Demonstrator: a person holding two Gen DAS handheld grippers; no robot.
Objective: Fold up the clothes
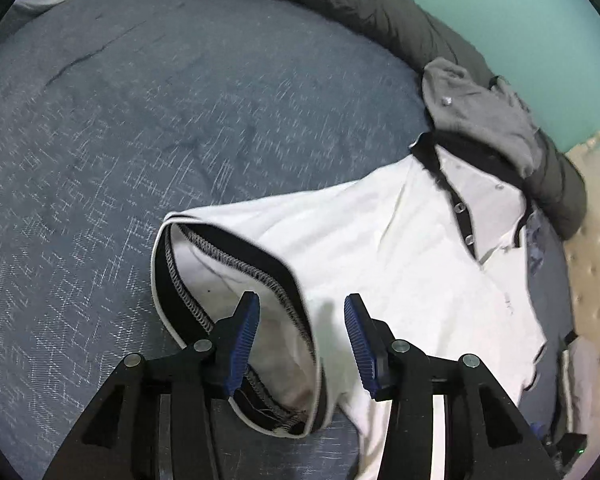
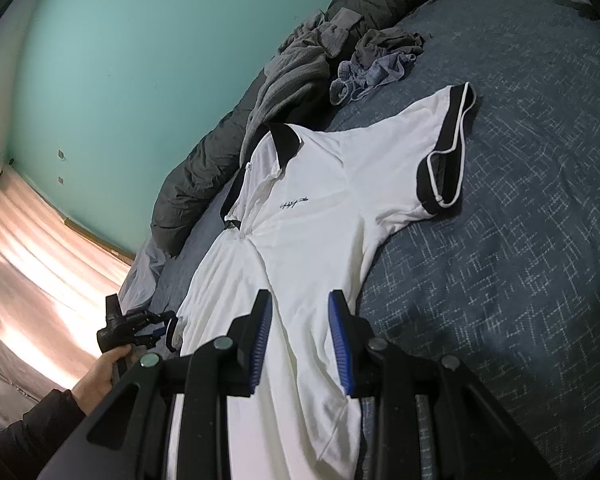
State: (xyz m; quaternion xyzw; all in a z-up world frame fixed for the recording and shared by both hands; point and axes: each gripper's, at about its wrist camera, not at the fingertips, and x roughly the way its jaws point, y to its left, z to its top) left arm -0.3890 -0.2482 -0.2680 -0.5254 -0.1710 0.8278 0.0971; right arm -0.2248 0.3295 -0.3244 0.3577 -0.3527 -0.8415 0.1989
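One white polo shirt (image 2: 300, 208) lies seemingly just under both open hand-held grippers.

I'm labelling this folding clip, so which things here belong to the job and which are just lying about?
In the job:
white polo shirt, spread on the blue bedspread
left gripper, open at a sleeve cuff
right gripper, open over the shirt's body

Lying about:
grey garment
crumpled blue-grey cloth
dark quilt along the wall

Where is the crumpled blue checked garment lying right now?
In the right wrist view, the crumpled blue checked garment lies on the blue bedspread, just beyond the white polo shirt, beside the grey clothes pile.
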